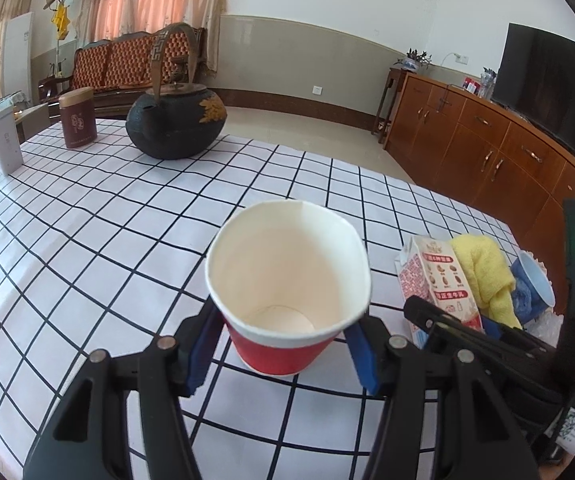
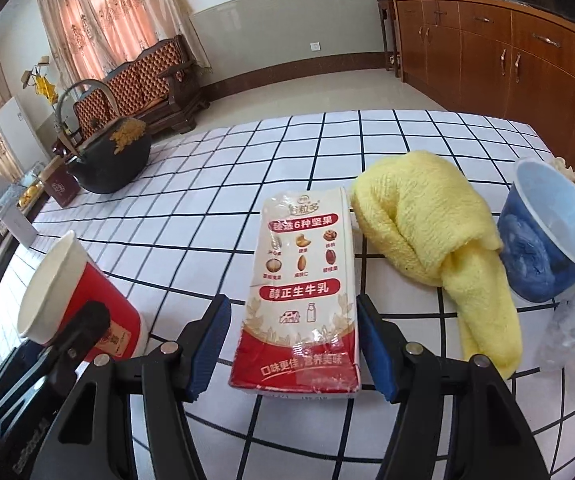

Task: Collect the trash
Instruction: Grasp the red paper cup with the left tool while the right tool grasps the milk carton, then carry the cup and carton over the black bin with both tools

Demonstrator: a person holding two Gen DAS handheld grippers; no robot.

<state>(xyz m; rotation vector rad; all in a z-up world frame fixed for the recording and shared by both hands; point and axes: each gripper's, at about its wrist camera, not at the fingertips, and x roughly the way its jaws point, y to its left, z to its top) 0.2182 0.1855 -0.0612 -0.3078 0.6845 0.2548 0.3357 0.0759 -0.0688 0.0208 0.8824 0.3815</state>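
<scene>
A red paper cup (image 1: 287, 280) with a white inside stands upright on the checked tablecloth (image 1: 107, 220), between the blue pads of my left gripper (image 1: 283, 354). The pads touch its sides and its rim is squeezed out of round. The cup also shows in the right wrist view (image 2: 83, 300), at the left. A red and white milk carton (image 2: 303, 288) lies flat between the open fingers of my right gripper (image 2: 293, 344), with a gap on each side. It also shows in the left wrist view (image 1: 439, 280).
A yellow towel (image 2: 427, 232), a blue plastic cup (image 2: 547, 236) on its side and clear plastic wrap (image 2: 571, 332) lie right of the carton. A black iron teapot (image 1: 175, 120), a maroon tin (image 1: 77, 118) and a white box (image 1: 5, 144) stand at the far side.
</scene>
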